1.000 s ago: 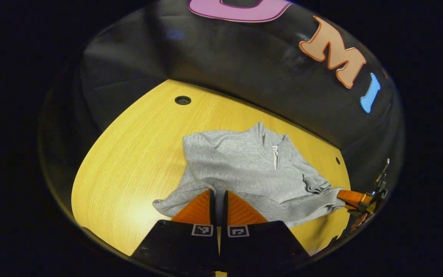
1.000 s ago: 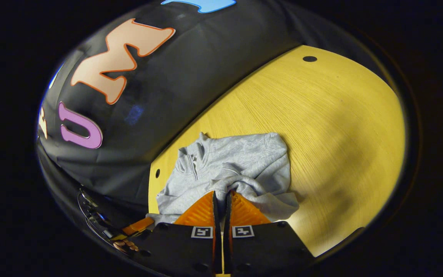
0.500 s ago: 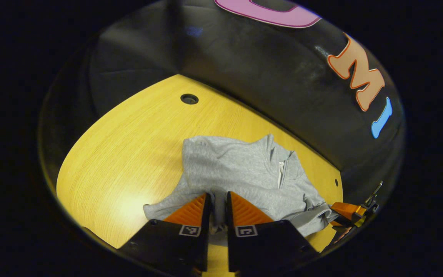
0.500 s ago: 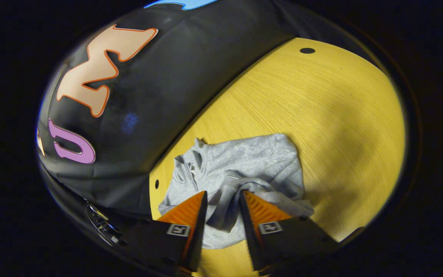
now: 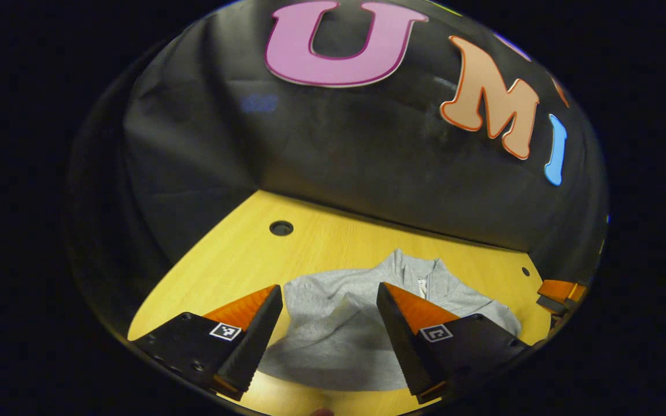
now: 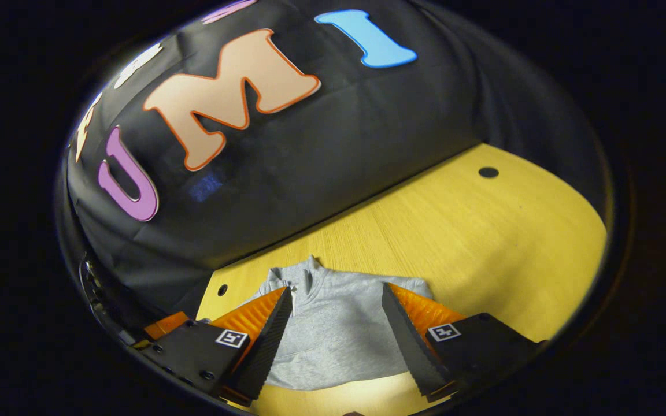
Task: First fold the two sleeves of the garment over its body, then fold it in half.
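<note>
Both tongs, left [image 5: 329,300] & right [image 6: 337,300], wide apart above grey garment [image 5: 339,335].

Black claw [image 5: 328,315] bodies, square markers

Garment [image 5: 339,341] hem behind left tongs [image 5: 329,309]

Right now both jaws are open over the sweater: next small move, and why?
Probably back both off. The left gripper and right gripper are open, holding nothing, and the sweater lies compact on the table, apparently folded.
</note>
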Demonstrator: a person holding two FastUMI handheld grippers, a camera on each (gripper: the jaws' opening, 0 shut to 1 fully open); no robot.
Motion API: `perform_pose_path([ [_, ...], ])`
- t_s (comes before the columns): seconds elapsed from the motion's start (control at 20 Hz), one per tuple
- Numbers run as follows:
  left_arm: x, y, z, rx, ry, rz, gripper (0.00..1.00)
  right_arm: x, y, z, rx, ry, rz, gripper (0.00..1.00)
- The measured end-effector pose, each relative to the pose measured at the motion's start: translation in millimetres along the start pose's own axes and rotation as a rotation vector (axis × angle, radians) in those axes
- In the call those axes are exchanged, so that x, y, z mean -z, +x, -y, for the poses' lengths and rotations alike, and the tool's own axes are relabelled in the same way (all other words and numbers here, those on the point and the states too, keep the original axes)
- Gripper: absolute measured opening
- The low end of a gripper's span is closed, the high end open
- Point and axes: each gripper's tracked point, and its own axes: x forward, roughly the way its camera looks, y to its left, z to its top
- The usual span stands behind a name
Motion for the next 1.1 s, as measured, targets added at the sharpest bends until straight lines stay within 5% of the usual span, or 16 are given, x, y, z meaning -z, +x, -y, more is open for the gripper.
perform_pose_path([
  [0.4, -43.4, -78.8, 10.7, -0.05, 0.237, 0.243, 0.95, -28.7, -83.0, -18.4, -0.007, -0.324, 0.243, 0.97],
  [1.1, -53.9, -133.1, -17.2, -0.102, 0.25, 0.306, 0.95, -59.1, -130.2, -36.1, -0.026, -0.435, 0.45, 0.95],
])
